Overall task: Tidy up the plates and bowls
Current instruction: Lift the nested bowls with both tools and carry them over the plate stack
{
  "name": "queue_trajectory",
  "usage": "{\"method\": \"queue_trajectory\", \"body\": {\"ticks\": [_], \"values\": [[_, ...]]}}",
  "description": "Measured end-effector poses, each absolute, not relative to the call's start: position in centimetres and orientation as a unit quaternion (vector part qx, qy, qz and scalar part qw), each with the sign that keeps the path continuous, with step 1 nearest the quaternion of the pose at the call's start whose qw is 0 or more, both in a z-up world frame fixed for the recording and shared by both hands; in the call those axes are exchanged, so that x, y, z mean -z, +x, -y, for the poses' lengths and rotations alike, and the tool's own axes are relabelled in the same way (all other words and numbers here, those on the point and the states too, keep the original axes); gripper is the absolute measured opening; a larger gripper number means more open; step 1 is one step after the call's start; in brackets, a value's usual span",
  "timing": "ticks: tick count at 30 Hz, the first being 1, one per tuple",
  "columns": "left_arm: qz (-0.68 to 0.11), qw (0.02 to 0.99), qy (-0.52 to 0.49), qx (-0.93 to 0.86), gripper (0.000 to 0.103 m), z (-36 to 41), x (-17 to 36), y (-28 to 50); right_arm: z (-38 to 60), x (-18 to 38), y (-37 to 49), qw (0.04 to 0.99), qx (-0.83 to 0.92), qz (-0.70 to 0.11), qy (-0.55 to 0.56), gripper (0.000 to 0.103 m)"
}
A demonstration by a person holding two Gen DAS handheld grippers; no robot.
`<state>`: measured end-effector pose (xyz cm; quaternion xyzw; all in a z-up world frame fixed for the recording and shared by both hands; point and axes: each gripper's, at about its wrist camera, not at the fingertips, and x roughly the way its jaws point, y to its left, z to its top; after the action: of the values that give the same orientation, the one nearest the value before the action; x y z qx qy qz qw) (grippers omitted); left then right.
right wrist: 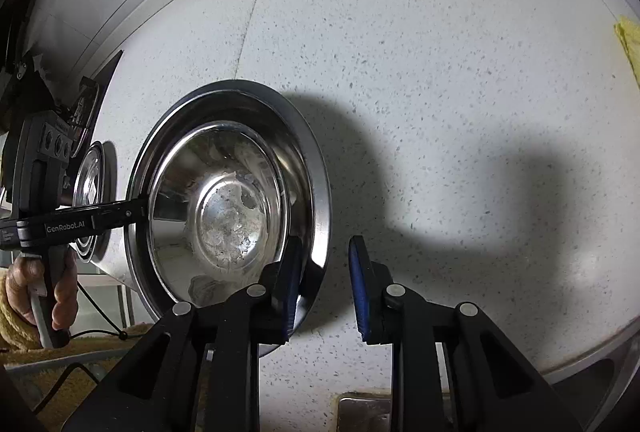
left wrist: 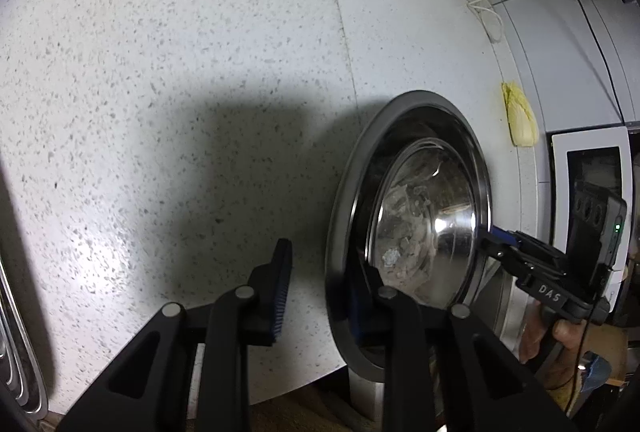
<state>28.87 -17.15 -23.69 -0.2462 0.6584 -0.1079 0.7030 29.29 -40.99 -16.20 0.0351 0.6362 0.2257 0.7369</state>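
Covering both views was the speckled desk (left wrist: 200,72); a steel bowl (right wrist: 228,208) rested on it. Both grippers' fingers straddled the bowl's rim, left gripper (left wrist: 320,296) and right gripper (right wrist: 326,288), spread apart, gripping nothing.

On the speckled white worktop (right wrist: 420,80) sits a steel bowl (right wrist: 228,200) with a smaller bowl (right wrist: 232,216) nested inside. The right tongs (right wrist: 326,280) stand spread at its right rim, one blue pad inside, one outside. The left tongs (right wrist: 136,210) reach its left rim; a yellow cloth (right wrist: 628,40) lies far right of the bowl.
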Motion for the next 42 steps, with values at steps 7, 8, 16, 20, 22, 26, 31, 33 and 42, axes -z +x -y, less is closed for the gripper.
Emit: {"method": "queue_trajectory", "body": {"ticks": [7,8,16,20,22,26,31,33,42], "values": [[-0.66,0.697,-0.254,0.117,0.01,17.7,23.9,30.0,40.3,16.7,29.7,0.726,-0.247,-0.64,0.044,0.011],[-0.66,0.696,-0.255,0.122,0.009,17.9,23.8,30.1,40.1,16.6,29.6,0.728,-0.246,-0.639,0.039,0.011],[-0.654,0.706,-0.244,0.118,0.007,17.9,22.7,29.9,40.3,15.4,29.4,0.729,-0.253,-0.632,0.063,0.011],[-0.64,0.719,-0.246,0.117,0.007,16.8,20.8,30.1,39.7,13.9,29.6,0.738,-0.257,-0.621,0.066,0.011],[-0.631,0.725,-0.249,0.116,0.007,15.9,19.3,30.3,39.3,12.7,29.9,0.743,-0.263,-0.611,0.073,0.01],[-0.616,0.732,-0.269,0.109,0.007,13.2,16.2,30.8,38.3,10.1,30.6,0.749,-0.279,-0.593,0.092,0.01],[-0.588,0.757,-0.268,0.098,0.008,9.9,11.4,31.1,36.2,6.5,31.4,0.756,-0.311,-0.568,0.1,0.01],[-0.576,0.768,-0.265,0.09,0.008,8.6,9.5,31.0,35.3,5.2,31.9,0.756,-0.325,-0.559,0.104,0.01],[-0.538,0.8,-0.261,0.049,0.008,1.9,2.7,28.7,30.2,1.6,31.7,0.752,-0.374,-0.535,0.092,0.01]]}}
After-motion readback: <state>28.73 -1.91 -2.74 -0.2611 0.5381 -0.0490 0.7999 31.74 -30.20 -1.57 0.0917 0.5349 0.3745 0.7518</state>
